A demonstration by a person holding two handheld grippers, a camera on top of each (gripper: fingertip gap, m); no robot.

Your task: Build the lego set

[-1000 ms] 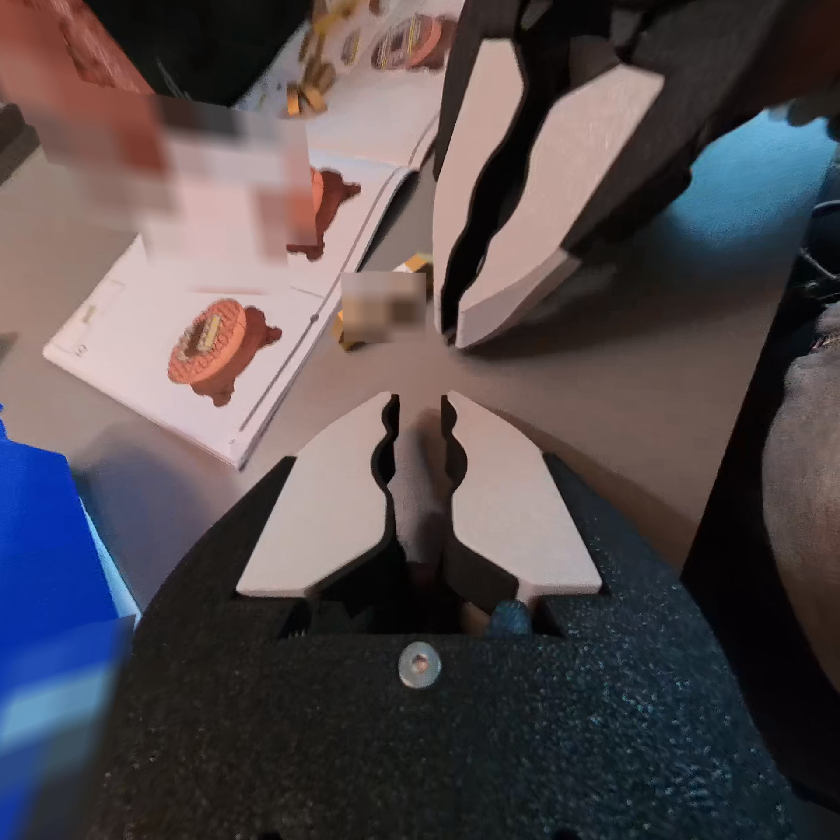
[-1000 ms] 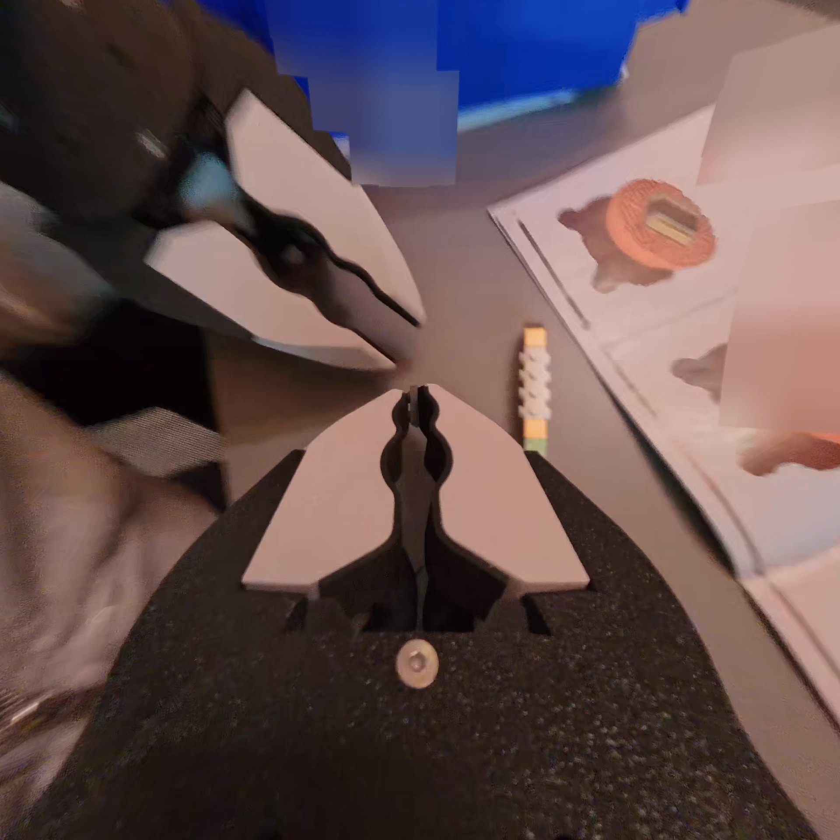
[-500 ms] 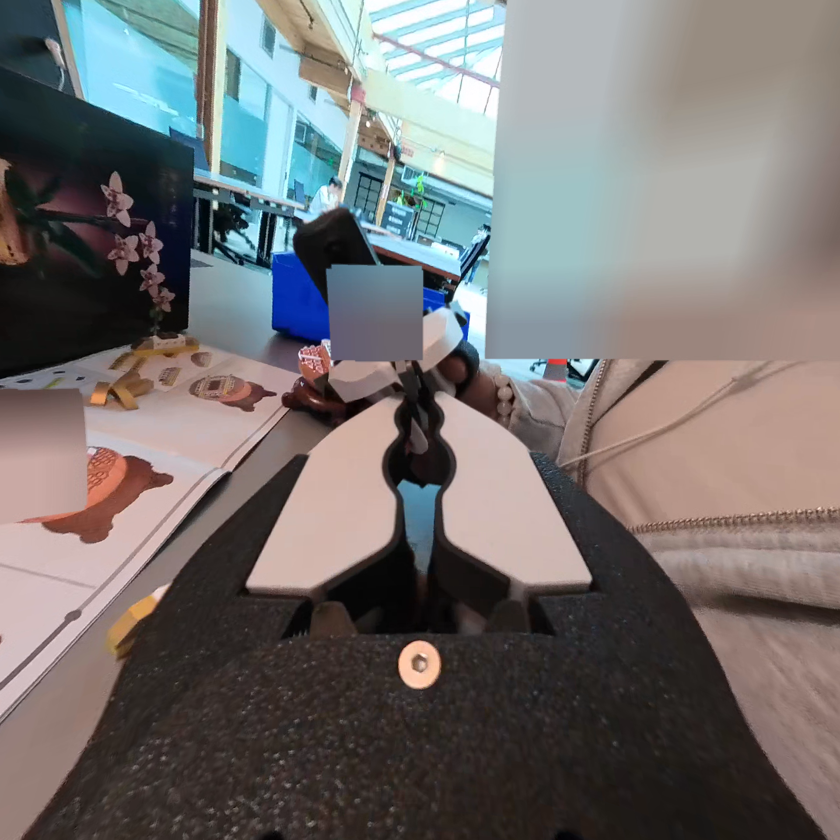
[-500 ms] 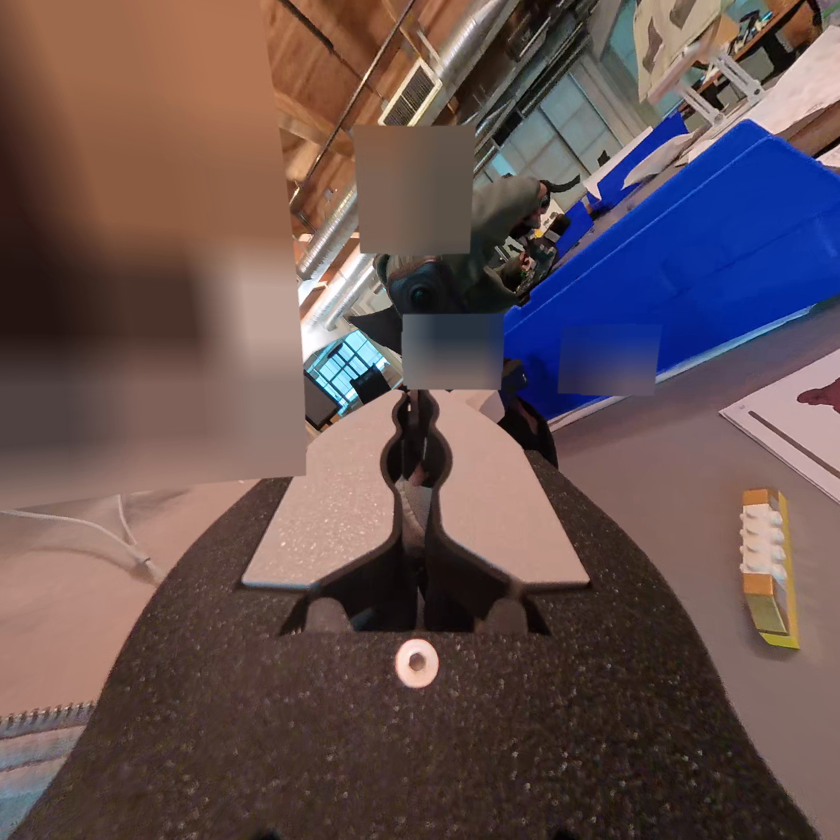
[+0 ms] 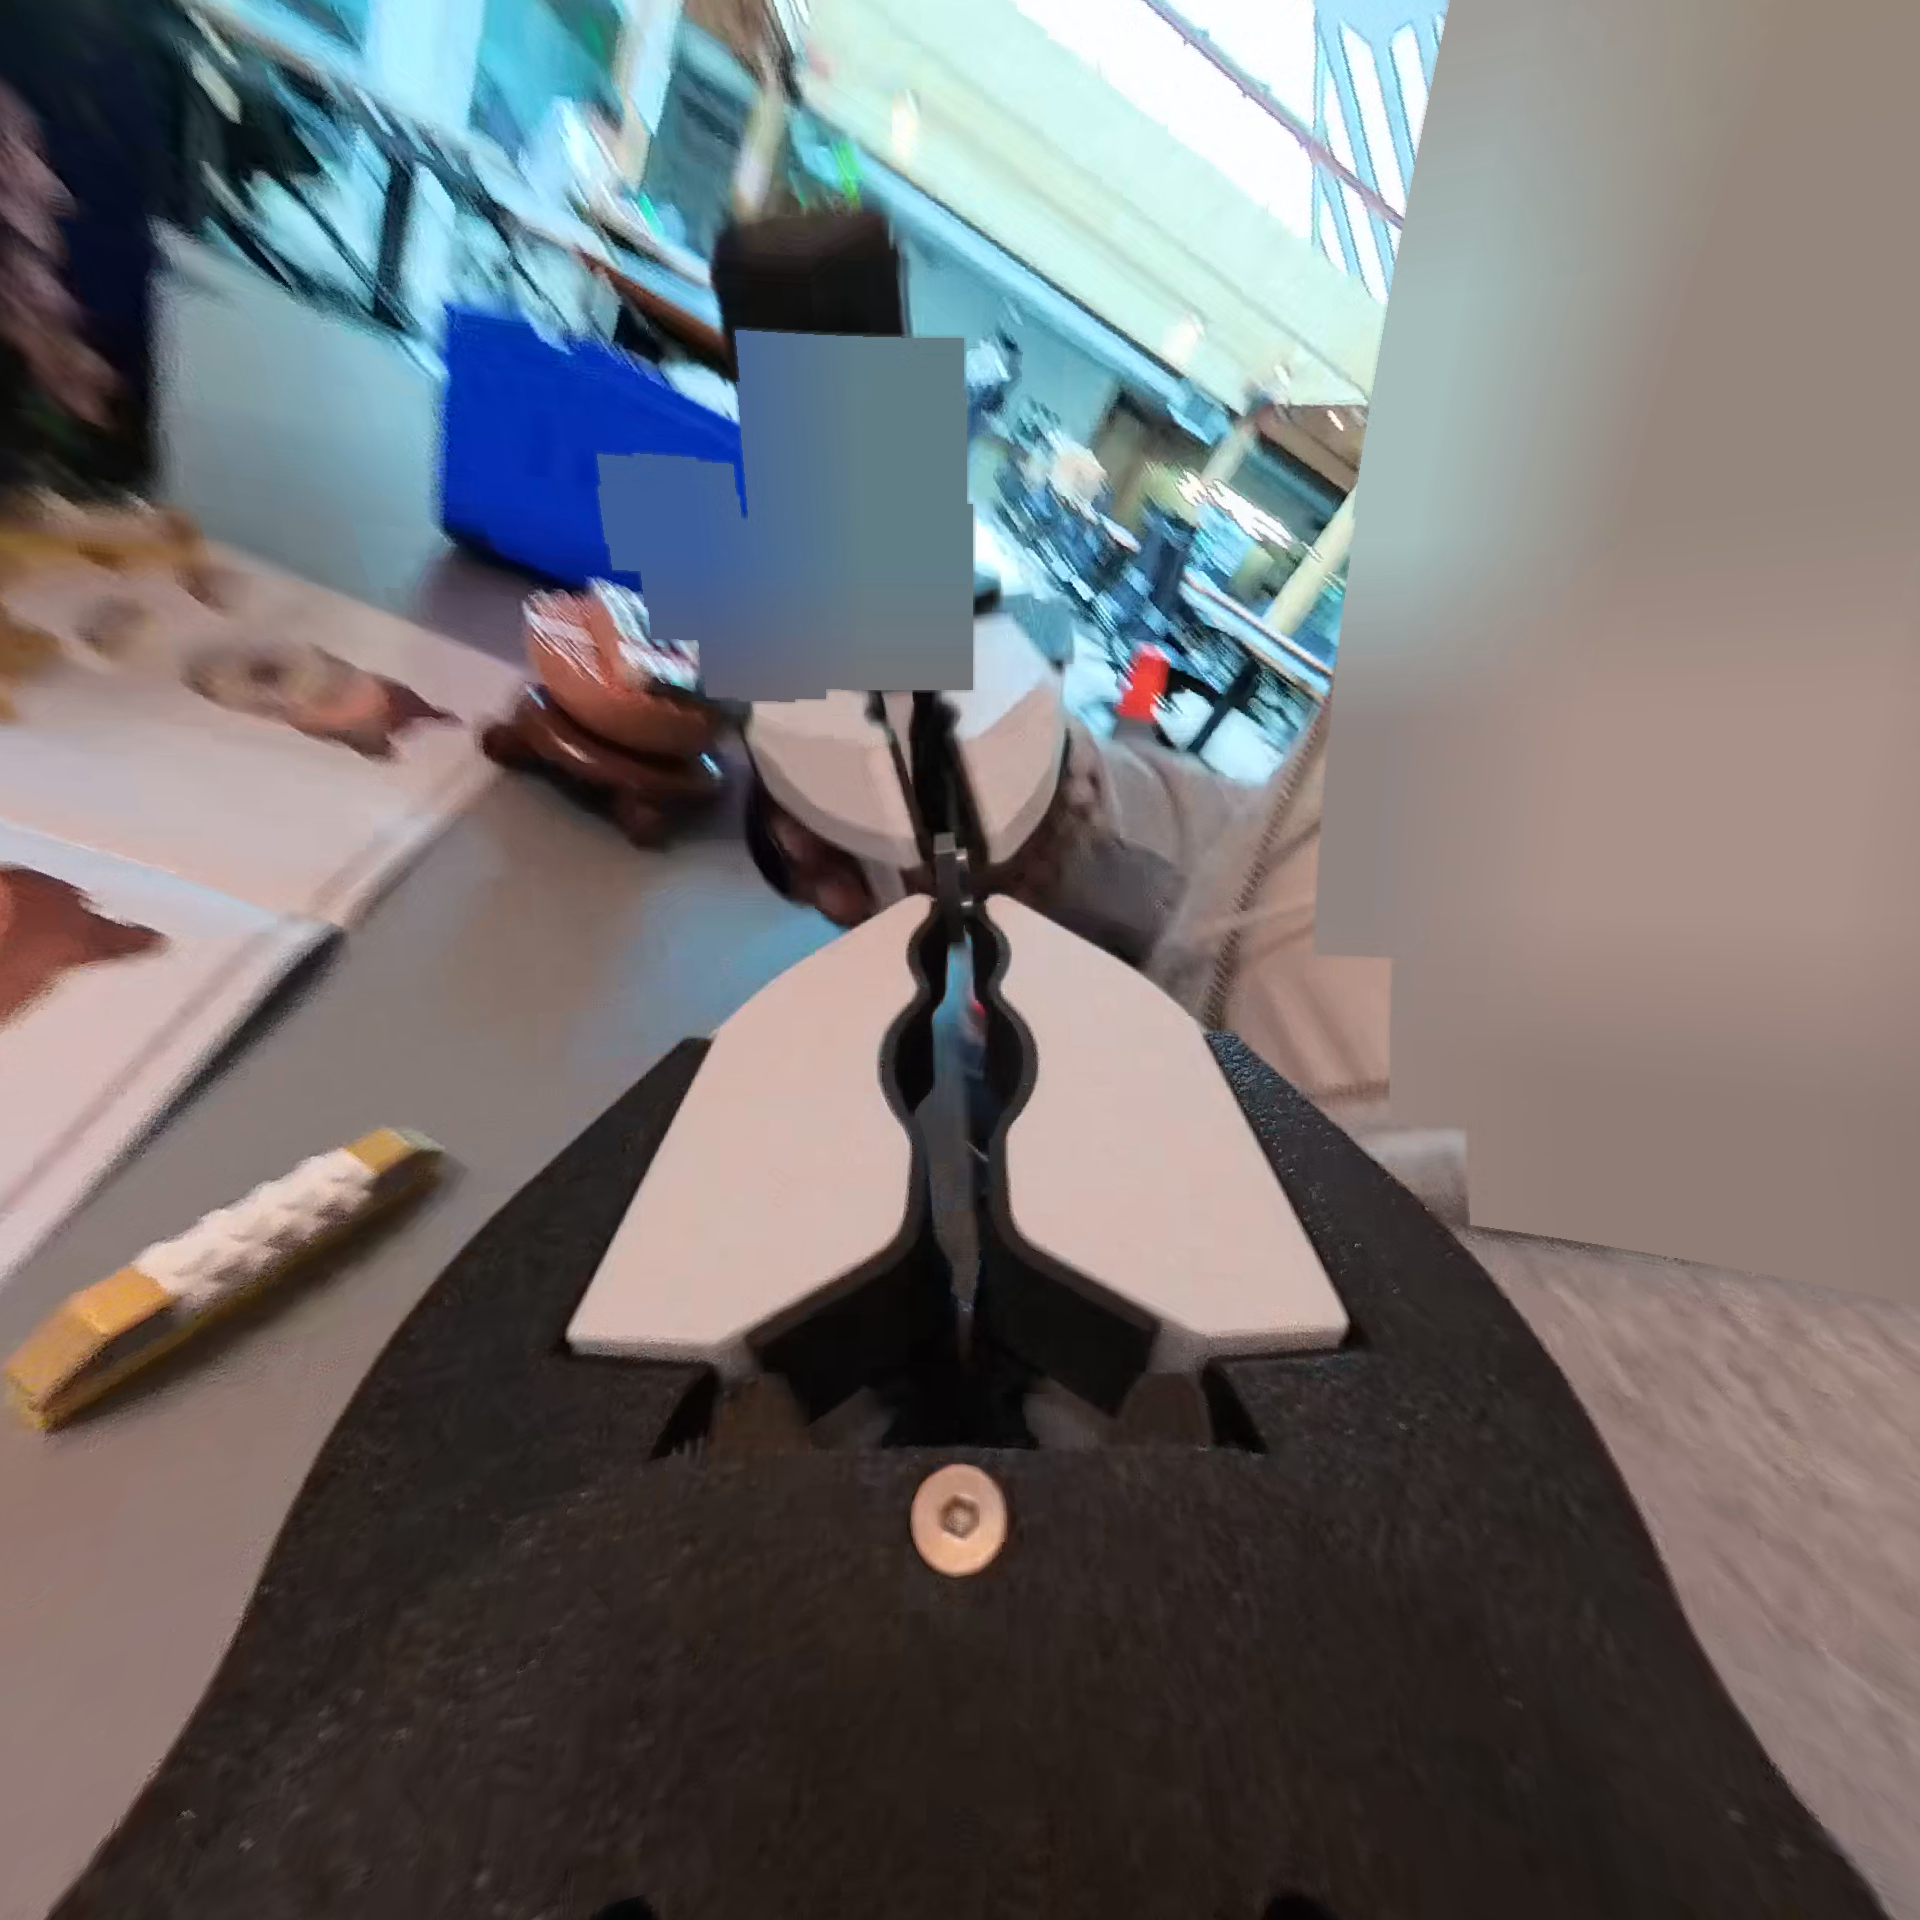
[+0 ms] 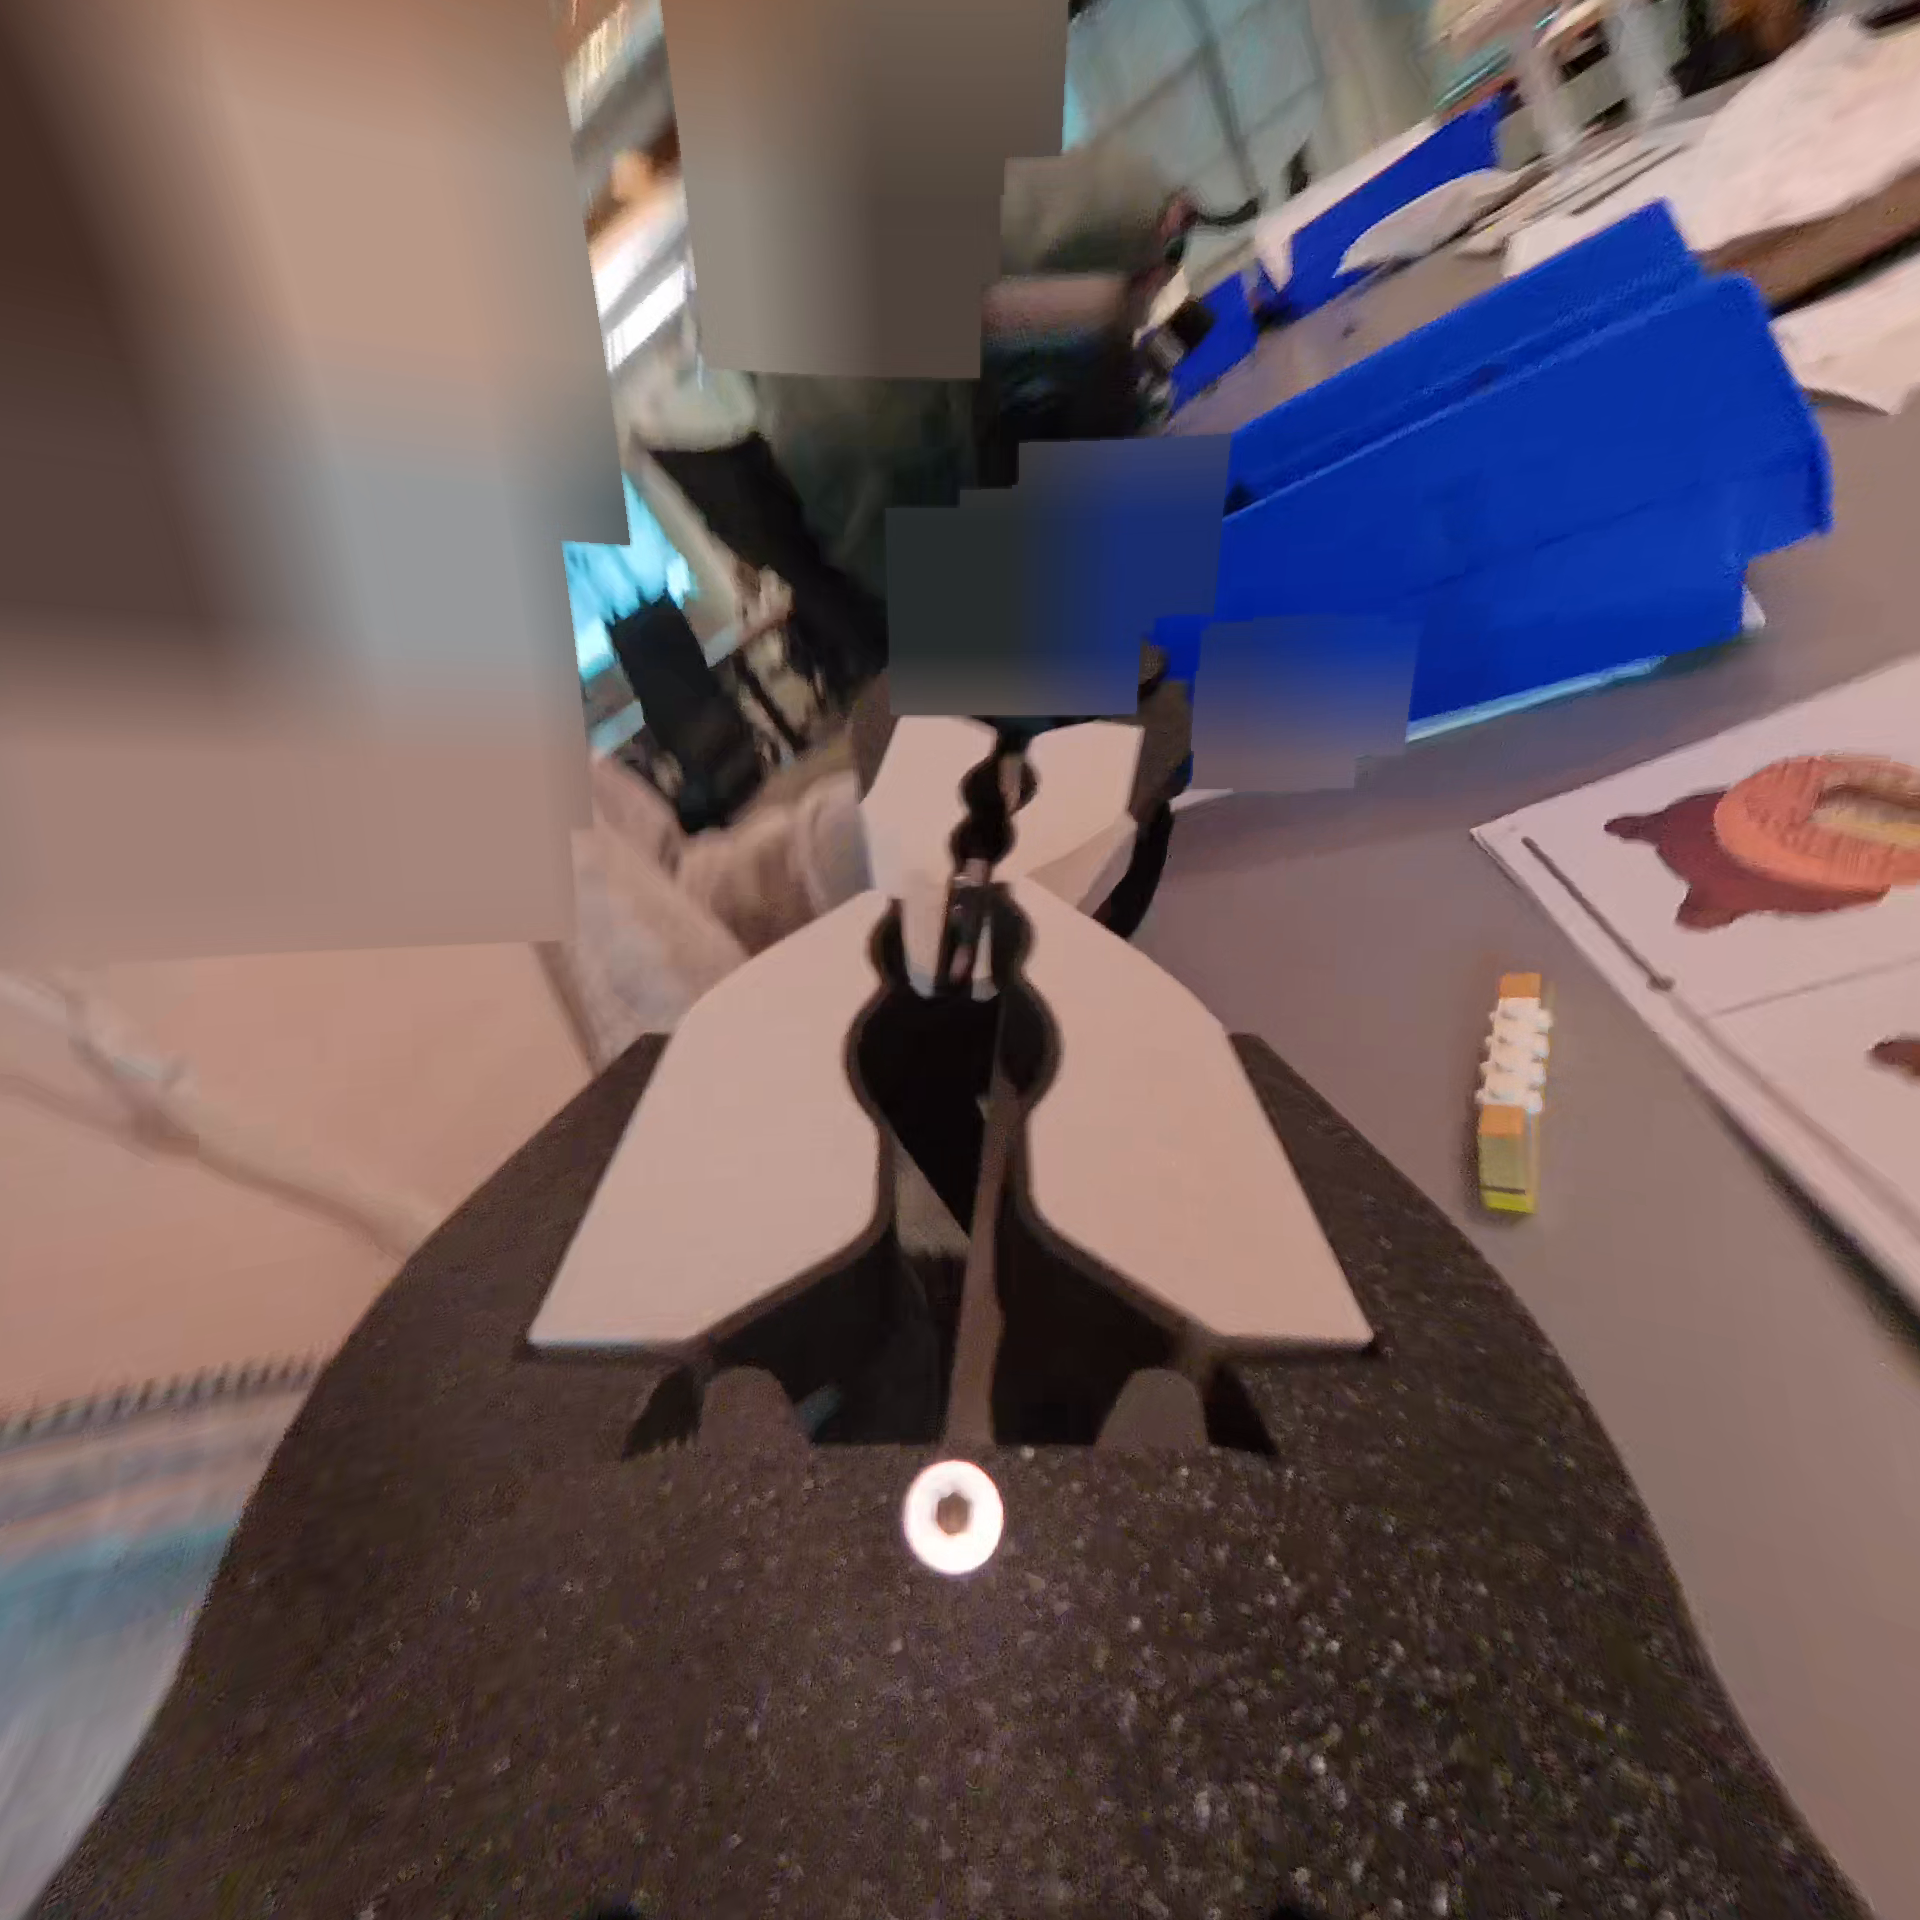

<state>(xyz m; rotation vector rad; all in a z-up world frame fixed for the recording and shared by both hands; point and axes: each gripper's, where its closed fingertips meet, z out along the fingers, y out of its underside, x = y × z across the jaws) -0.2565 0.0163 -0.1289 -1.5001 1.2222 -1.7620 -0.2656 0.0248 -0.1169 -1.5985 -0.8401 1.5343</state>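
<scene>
Both grippers are up off the table, tip to tip. In the left wrist view the left gripper [image 5: 951, 914] has its fingers pressed nearly together, pinching a small dark piece [image 5: 948, 862] at the very tips; the right gripper [image 5: 920, 795] faces it at 12 o'clock, tips touching or almost touching that same piece. In the right wrist view the right gripper [image 6: 961, 914] also looks closed on sth thin and dark [image 6: 961, 920], w/ the left gripper [image 6: 992, 821] at 12; can't tell which 1 really carries the load, or if there are 2 parts being joined. The yellow-and-white brick strip [image 5: 223, 1262] lies on the grey table [image 5: 499, 1039] at 8 o'clock from the left gripper, just beside the open instruction booklet [image 5: 208, 790]; the brown-and-orange pot build [image 5: 613, 717] sits at 11, farther back, w/ a blue bin [image 5: 540, 457] behind. Risks, as I judge: the piece is tiny and held only by the tip edges, so any squeeze off-axis could flick it out and drop it toward the person's lap at 3 o'clock, hard to recover. Both views are motion-blurred, so alignment may be off; pushing while skewed could jam or fail to seat. Releasing 1 side too early likely drops it.
</scene>
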